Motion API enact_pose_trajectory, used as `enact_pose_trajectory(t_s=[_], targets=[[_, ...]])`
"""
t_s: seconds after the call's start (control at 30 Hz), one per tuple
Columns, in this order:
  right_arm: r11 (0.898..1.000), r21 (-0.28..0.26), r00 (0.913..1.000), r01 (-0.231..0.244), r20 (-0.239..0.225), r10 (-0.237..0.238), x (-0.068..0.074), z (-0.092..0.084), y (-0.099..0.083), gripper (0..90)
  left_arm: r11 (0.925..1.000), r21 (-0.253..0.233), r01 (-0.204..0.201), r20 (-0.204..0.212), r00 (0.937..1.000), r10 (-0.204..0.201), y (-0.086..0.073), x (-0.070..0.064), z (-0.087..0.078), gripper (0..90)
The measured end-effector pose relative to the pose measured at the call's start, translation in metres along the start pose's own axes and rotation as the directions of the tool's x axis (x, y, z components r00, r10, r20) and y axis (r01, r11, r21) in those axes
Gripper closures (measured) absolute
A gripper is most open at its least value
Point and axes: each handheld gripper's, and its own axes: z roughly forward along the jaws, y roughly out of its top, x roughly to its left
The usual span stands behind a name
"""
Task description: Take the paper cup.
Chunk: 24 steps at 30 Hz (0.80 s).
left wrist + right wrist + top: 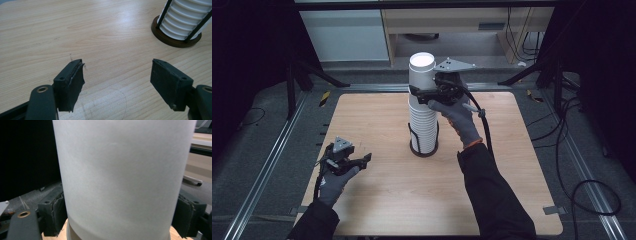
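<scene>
A tall stack of white paper cups [424, 122] stands in a black wire holder with a round brown base [424, 150] at the middle of the wooden table [382, 205]. My right gripper [421, 93] is shut on the top cup [422, 70], its jaws pressing both sides of the white wall [120, 170]. My left gripper [363, 159] lies low over the table at the left, open and holding nothing. In the left gripper view its jaws [117, 80] stand wide apart over bare wood, with the cup stack [185, 17] and holder base [175, 41] at the upper right.
Metal rails and dark floor mats border the table. Black tripod legs [319, 75] stand at the back corners, and cables [582, 190] trail on the floor at the right. A cabinet and a desk stand beyond the far edge.
</scene>
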Motion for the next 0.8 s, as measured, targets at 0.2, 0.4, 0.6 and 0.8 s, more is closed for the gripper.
enact_pose_trajectory(t_s=[0.2,0.4,0.6,0.8], targets=[[1.0,-0.015,1.0,0.008,0.001,-0.008,0.001,-0.005,0.008,15.6,1.0,0.0,0.001,0.0,1.0,-0.001,0.0,0.0,0.0,25.8],[0.999,-0.037,0.9998,0.02,0.003,-0.02,0.001,-0.011,0.016,15.5,1.0,0.001,0.0,0.001,1.0,0.0,0.0,0.0,0.0,25.7],[0.997,-0.064,0.9992,0.041,0.004,-0.041,0.003,-0.022,0.031,15.5,1.0,-0.002,-0.003,0.004,1.0,0.003,0.0,-0.001,0.0,25.6],[0.994,-0.092,0.9977,0.066,0.019,-0.065,0.002,-0.039,0.046,15.5,1.0,-0.008,-0.006,0.011,0.9999,0.006,0.001,-0.001,-0.001,25.3]])
